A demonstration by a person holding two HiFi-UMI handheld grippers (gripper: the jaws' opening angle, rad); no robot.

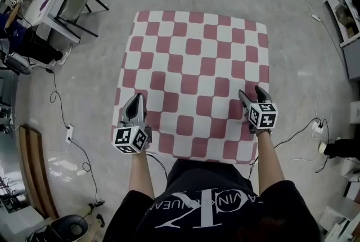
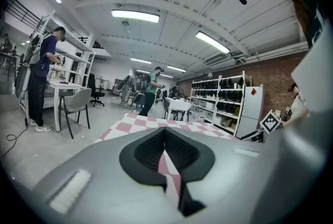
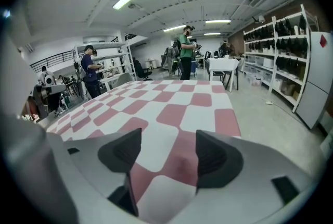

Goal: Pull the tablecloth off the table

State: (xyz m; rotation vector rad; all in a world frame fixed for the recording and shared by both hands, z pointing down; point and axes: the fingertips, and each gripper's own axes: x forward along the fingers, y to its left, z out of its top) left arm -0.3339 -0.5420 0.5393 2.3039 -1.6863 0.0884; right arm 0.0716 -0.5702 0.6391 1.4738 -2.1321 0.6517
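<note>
Cloth, near edge: the red-and-white checked tablecloth (image 1: 191, 66) drapes over the near side, right in front of the person, flat and unruffled.
Left gripper (image 1: 135, 101): over the near-left corner, jaws pressed together. A sliver of check shows in the slit, and I can't call whether it's pinched.
Right gripper (image 1: 251, 93): over the near-right corner, jaws spread wide, cloth beneath them, nothing clamped.
Middle to far edge: the squares lie smooth all the way out, and the table is fully covered.
Progress: barely begun, by my read. A firm hold on both near corners is needed first, and then the whole pull is left to do.
</note>
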